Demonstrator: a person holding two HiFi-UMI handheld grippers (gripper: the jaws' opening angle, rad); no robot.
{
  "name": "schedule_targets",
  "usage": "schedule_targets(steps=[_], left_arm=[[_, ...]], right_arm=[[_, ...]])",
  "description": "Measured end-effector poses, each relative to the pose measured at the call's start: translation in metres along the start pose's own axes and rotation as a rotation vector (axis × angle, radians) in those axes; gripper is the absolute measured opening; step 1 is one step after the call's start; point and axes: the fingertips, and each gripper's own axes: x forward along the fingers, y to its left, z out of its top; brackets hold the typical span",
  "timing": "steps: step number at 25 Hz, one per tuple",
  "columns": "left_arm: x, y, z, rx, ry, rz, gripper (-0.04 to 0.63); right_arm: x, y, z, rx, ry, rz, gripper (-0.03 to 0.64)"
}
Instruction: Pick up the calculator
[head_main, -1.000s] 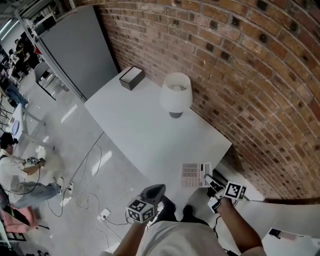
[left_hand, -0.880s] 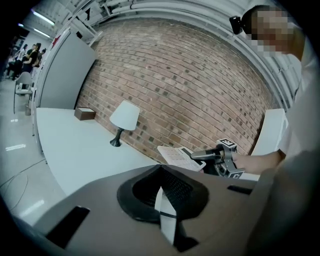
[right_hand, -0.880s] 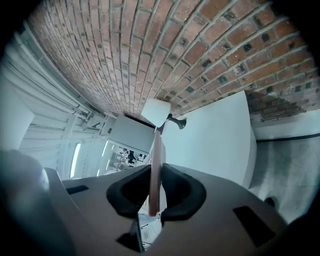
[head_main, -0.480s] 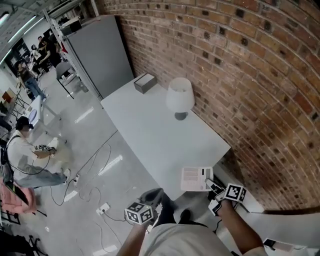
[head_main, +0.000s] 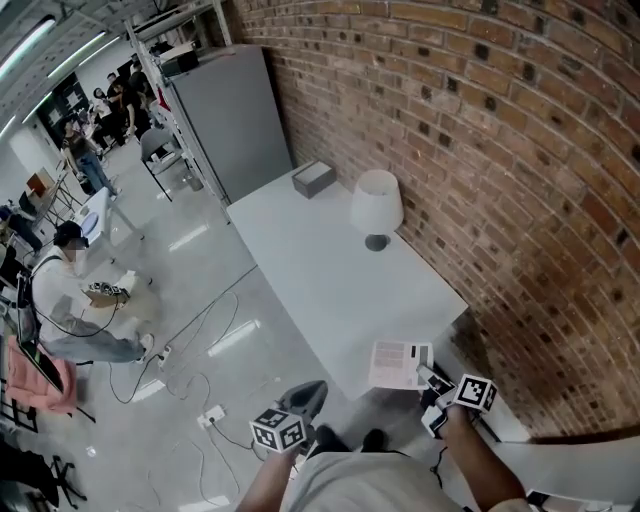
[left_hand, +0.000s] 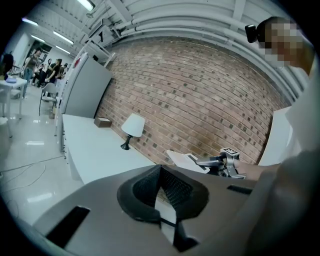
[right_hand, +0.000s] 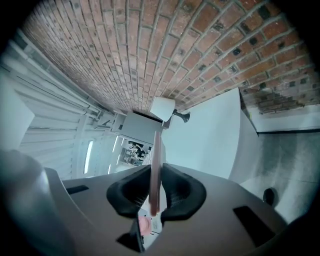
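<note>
My right gripper (head_main: 428, 376) is clenched on the flat white calculator with rows of pale keys (head_main: 399, 363). In the right gripper view its two dark ribbed pads press on either face of the calculator (right_hand: 154, 150), which stands edge-on as a thin strip running up from between the jaws (right_hand: 155, 184). In the head view the calculator sits at the near corner of the long white table (head_main: 320, 270), gripped by its near end, with its keyed face up. In the left gripper view it is a pale tilted slab (left_hand: 183, 159) sticking out from the right gripper (left_hand: 212, 162) just past the table's (left_hand: 95, 150) near end.

My left gripper (head_main: 304, 396) hangs beside me over the grey floor, well apart from the table. In its own view the jaws (left_hand: 160, 172) are drawn together at the tips with nothing between them.

Farther along the table, near the red brick wall (head_main: 480, 120), stands a small lamp with a white shade and dark base (head_main: 377, 204), and at the far end lies a small grey box (head_main: 313, 178). Beyond the table's far end is a tall grey cabinet (head_main: 225, 110). A person sits low on the floor at the left of the head view (head_main: 70, 290)
</note>
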Motion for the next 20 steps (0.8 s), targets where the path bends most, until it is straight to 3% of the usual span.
schedule_targets(steps=[20], left_arm=[[-0.043, 0.029, 0.029, 0.029, -0.026, -0.079, 0.013]], right_arm=[[0.009, 0.045, -0.033, 0.030, -0.121, 0.033, 0.069]])
